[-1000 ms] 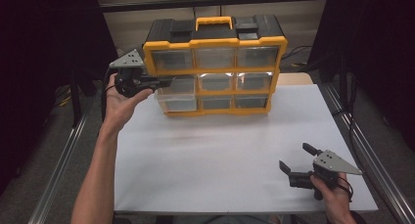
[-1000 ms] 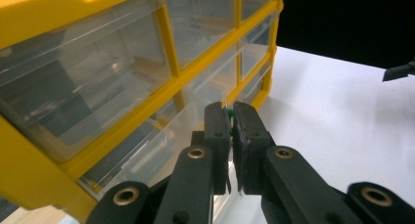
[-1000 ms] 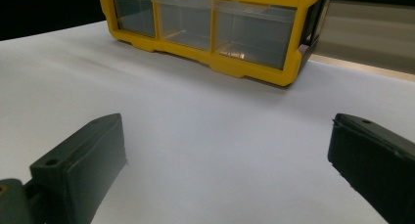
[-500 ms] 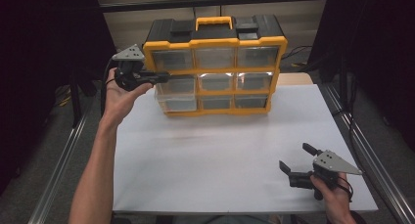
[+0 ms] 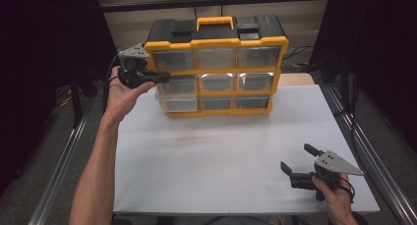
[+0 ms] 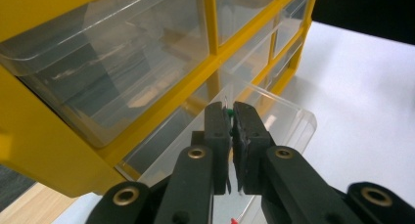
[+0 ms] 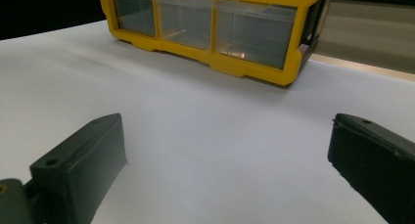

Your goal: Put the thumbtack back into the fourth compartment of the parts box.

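Left tool (image 6: 230, 117) is over the open middle-left drawer (image 6: 274, 119) of the yellow organizer (image 5: 216, 41), which sits at the far side of the worktop (image 5: 221, 156). Drawer is pulled out partway toward the near side; the other clear drawers look flush.

Progress, as I read it:
- Drawer open: done.
- Left tool jaws are pressed nearly together on a small thing with a green tip and a thin wire lead (image 6: 226, 112), possibly an LED, too small to be sure. It's held above the drawer's near rim, not resting in it as far as I can tell.
- A small red bit (image 6: 235, 219) shows low in the left gripper view near the drawer; can't tell what it is.
- Can't tell whether the part is going in or coming out. Either way, left to do: finish the pick or drop, then push the drawer shut.

Right tool (image 5: 301, 167): near-right corner of the worktop, well apart from the organizer, jaws wide apart, holding nothing, pointed across bare worktop toward the bottom row of drawers (image 7: 200, 23). Looks idle.

In the high view the left tool (image 5: 164, 77) sits against the organizer's left column at middle-row height, hand (image 5: 120, 95) behind it.

Risk: the part is tiny and the grip is right at the jaw tips, so it could slip.
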A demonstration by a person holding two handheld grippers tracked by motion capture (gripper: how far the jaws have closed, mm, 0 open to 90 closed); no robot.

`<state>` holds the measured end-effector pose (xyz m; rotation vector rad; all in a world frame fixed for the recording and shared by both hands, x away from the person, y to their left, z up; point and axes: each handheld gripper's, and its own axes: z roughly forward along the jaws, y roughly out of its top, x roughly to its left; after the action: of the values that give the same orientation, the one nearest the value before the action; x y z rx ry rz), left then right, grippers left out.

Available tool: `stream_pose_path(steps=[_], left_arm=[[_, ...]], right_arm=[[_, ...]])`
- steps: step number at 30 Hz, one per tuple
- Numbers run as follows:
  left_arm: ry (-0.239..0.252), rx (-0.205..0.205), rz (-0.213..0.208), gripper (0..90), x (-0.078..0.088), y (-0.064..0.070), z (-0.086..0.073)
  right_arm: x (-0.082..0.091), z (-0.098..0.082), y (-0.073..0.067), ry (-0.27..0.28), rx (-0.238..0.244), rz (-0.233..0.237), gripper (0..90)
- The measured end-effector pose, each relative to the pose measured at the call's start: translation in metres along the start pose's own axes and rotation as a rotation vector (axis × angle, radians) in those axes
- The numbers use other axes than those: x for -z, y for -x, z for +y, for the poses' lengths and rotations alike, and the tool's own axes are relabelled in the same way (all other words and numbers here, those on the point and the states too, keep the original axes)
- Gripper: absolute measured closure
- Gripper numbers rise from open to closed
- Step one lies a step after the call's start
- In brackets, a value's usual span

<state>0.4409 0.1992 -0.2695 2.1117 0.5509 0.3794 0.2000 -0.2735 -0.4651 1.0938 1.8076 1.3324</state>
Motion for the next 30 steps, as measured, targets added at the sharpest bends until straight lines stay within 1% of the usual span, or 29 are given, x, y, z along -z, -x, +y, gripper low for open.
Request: stream_pose_path(steps=[3,4,6,8,9,11,12,13,14,15,18,19,20,21,22,23,24,25,27,28,30], left_arm=[[-0.023,0.005,0.003,85.7,-0.002,-0.003,0.002],[-0.023,0.02,0.001,85.7,-0.004,-0.003,0.001],[-0.049,0.013,0.005,85.7,-0.007,-0.005,0.002],[-0.06,0.017,0.002,85.7,-0.008,-0.007,0.002],[-0.069,0.012,0.001,85.7,-0.009,-0.009,0.002],[-0.086,0.024,0.002,85.7,-0.011,-0.01,0.002],[-0.097,0.019,0.007,85.7,-0.012,-0.011,0.003],[-0.095,0.032,0.008,85.7,-0.014,-0.01,0.003],[-0.118,0.012,0.019,85.7,-0.014,-0.011,0.003],[-0.125,0.017,0.018,85.7,-0.016,-0.01,0.004],[-0.148,0.004,0.018,85.7,-0.02,-0.01,0.005],[-0.153,0.004,0.009,85.7,-0.021,-0.01,0.005],[-0.166,-0.005,0.006,85.7,-0.022,-0.011,0.006],[-0.161,0.011,0.009,85.7,-0.025,-0.01,0.006],[-0.173,0.002,0.011,85.7,-0.026,-0.009,0.007],[-0.185,0.006,-0.001,85.7,-0.028,-0.009,0.008],[-0.199,-0.007,-0.007,85.7,-0.029,-0.009,0.008],[-0.201,0.002,0.005,85.7,-0.031,-0.007,0.009],[-0.228,-0.01,-0.005,85.7,-0.033,-0.007,0.01],[-0.236,-0.007,0.003,85.7,-0.034,-0.005,0.01],[-0.268,-0.037,-0.013,85.7,-0.035,-0.007,0.012]], right_arm=[[0.0,0.0,-0.001,0.002,-0.002,0.003,0.7],[0.0,0.0,-0.001,0.002,-0.002,0.003,0.7],[0.0,0.0,0.0,-0.001,-0.004,0.002,0.7],[0.0,0.0,0.0,-0.001,-0.003,0.002,0.7],[0.0,0.0,0.0,-0.001,-0.002,0.003,0.7],[0.0,0.0,0.0,-0.001,0.0,0.003,0.7],[0.0,0.0,0.0,0.0,0.0,0.002,0.7],[0.0,0.0,0.0,-0.001,-0.002,0.003,0.7],[0.0,0.0,0.0,-0.001,-0.001,0.003,0.7],[0.0,0.0,0.0,-0.001,-0.003,0.003,0.7],[0.0,0.0,0.0,0.0,0.001,0.004,0.7],[0.0,0.0,0.0,-0.001,-0.001,0.005,0.7],[0.0,0.0,0.0,-0.001,0.0,0.005,0.7],[0.0,0.0,0.0,-0.001,0.0,0.004,0.7],[0.0,0.0,0.0,0.0,0.0,0.004,0.6],[0.0,0.0,0.0,-0.004,-0.003,0.004,0.7],[0.0,0.0,0.0,-0.005,-0.003,0.011,0.7],[-0.001,0.0,0.0,-0.002,0.002,0.012,0.7],[-0.001,0.0,0.0,-0.001,0.003,0.012,0.6],[-0.001,0.0,0.0,-0.001,0.002,0.012,0.6],[0.0,0.0,0.0,-0.003,0.0,0.008,0.6]])
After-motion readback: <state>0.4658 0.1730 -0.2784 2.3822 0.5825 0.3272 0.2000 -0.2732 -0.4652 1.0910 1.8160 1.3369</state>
